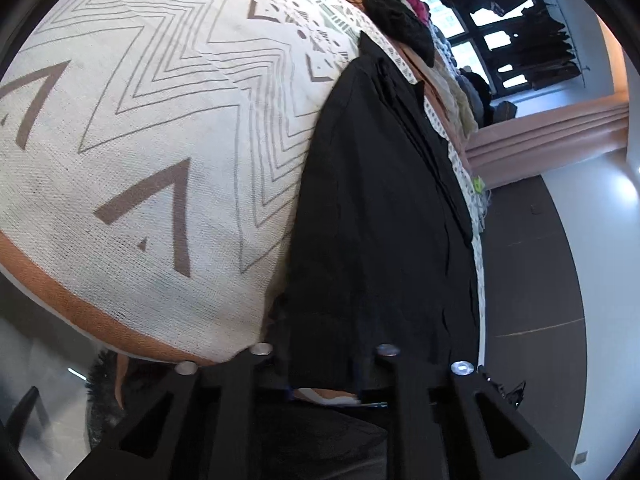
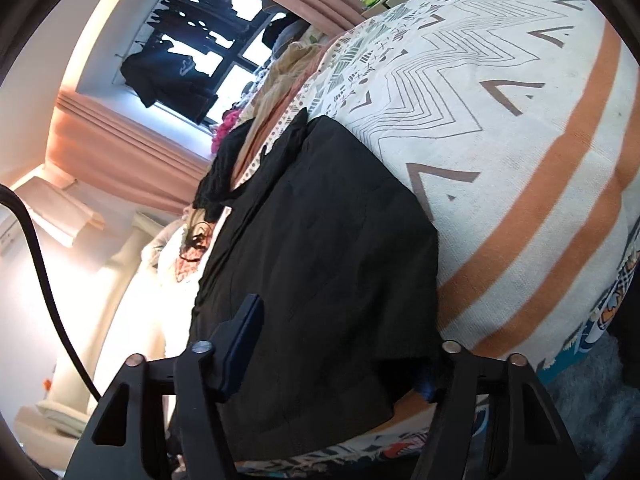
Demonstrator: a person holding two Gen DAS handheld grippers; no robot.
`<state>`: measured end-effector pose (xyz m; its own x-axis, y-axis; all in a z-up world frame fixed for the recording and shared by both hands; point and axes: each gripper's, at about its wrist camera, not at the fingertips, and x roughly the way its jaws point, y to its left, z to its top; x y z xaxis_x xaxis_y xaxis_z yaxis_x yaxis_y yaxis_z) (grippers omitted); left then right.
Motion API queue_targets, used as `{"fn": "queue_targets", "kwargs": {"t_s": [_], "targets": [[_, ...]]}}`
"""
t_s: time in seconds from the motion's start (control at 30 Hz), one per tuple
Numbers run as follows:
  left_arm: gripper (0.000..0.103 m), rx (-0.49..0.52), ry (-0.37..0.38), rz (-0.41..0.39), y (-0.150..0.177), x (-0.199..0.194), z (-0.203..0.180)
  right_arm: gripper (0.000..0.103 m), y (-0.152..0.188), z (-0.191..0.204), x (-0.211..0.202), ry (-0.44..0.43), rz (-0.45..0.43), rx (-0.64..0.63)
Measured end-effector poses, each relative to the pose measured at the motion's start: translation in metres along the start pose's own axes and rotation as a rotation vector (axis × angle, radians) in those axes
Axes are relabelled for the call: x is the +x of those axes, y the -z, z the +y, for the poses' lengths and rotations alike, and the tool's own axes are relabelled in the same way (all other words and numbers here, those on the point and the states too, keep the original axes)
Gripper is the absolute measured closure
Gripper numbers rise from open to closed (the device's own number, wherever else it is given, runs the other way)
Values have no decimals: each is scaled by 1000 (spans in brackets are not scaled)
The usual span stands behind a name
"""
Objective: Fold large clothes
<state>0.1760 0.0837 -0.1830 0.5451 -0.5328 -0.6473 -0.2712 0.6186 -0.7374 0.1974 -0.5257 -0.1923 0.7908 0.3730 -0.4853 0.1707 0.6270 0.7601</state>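
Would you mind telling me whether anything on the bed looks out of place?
Nothing looks damaged or spilled. The black garment lies fairly flat on the patterned bedspread, its near edge hanging over the side. Loose clothes are heaped untidily at the far end.

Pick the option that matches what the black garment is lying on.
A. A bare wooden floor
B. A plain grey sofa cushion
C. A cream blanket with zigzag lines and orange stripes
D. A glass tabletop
C: in both wrist views the black garment is spread flat on a cream woven blanket printed with grey zigzags and triangles and crossed by orange stripes.
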Motion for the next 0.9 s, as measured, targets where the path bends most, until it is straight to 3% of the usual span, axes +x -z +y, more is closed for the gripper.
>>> {"fn": "queue_targets", "kwargs": {"t_s": [0.03,0.07,0.1,0.13,0.2,0.43,0.9], "targets": [[91,-20,7,-7,0,-2,3,58,0,-1,2,10,1,8],[94,-34,9,-20,0,-4,4,67,-1,-3,4,21,4,19],[95,-41,7,-32,1,-7,5,85,-2,-6,6,37,9,37],[95,-45,6,-43,2,-10,5,91,-2,-9,6,53,11,59],[97,-50,9,-63,4,-17,4,94,-3,-11,2,40,-3,92],[100,-4,11,-127,9,-42,-15,98,-9,21,-28,96,-50,11],[101,41,15,-244,13,-121,-45,99,-13,85,-81,65,-92,-59]]}}
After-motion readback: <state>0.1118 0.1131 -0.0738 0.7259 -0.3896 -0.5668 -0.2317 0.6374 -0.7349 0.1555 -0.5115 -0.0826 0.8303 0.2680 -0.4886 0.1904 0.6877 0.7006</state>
